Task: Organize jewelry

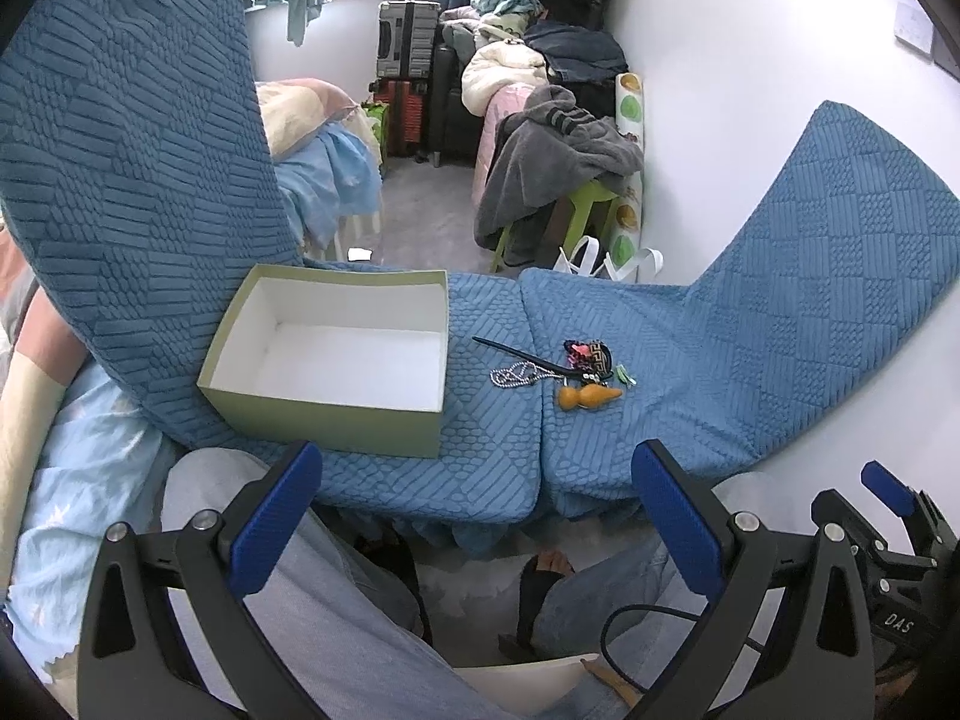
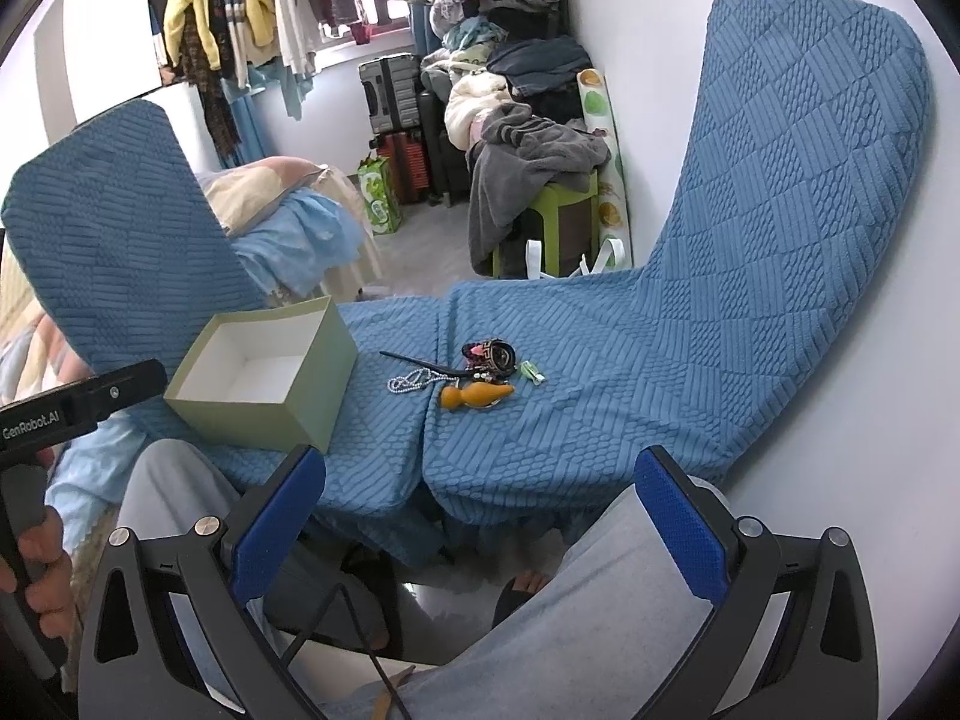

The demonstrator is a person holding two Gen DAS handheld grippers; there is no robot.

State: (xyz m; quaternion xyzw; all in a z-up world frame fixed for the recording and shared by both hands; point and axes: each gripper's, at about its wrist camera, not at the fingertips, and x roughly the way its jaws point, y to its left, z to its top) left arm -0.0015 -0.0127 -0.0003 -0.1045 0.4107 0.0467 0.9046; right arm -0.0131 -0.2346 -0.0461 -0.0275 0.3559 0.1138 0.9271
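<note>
An open, empty green box with a white inside (image 1: 336, 354) (image 2: 264, 372) stands on the blue cushion. To its right lies a small heap of jewelry: a silver bead chain (image 1: 516, 373) (image 2: 411, 383), a dark hair stick (image 1: 516, 355) (image 2: 420, 361), a dark patterned bangle (image 1: 591, 357) (image 2: 489, 357), an orange gourd pendant (image 1: 588, 396) (image 2: 474, 394) and a small green clip (image 1: 624, 375) (image 2: 531, 372). My left gripper (image 1: 477, 516) is open and empty, well short of the box. My right gripper (image 2: 480, 519) is open and empty, short of the jewelry.
The blue textured cushion (image 1: 750, 348) (image 2: 690, 330) spans the seat, with raised parts at left and right. A white wall is on the right. Behind are a green stool with a grey blanket (image 1: 558, 174), suitcases (image 1: 408, 48) and piled clothes. My knees are below the grippers.
</note>
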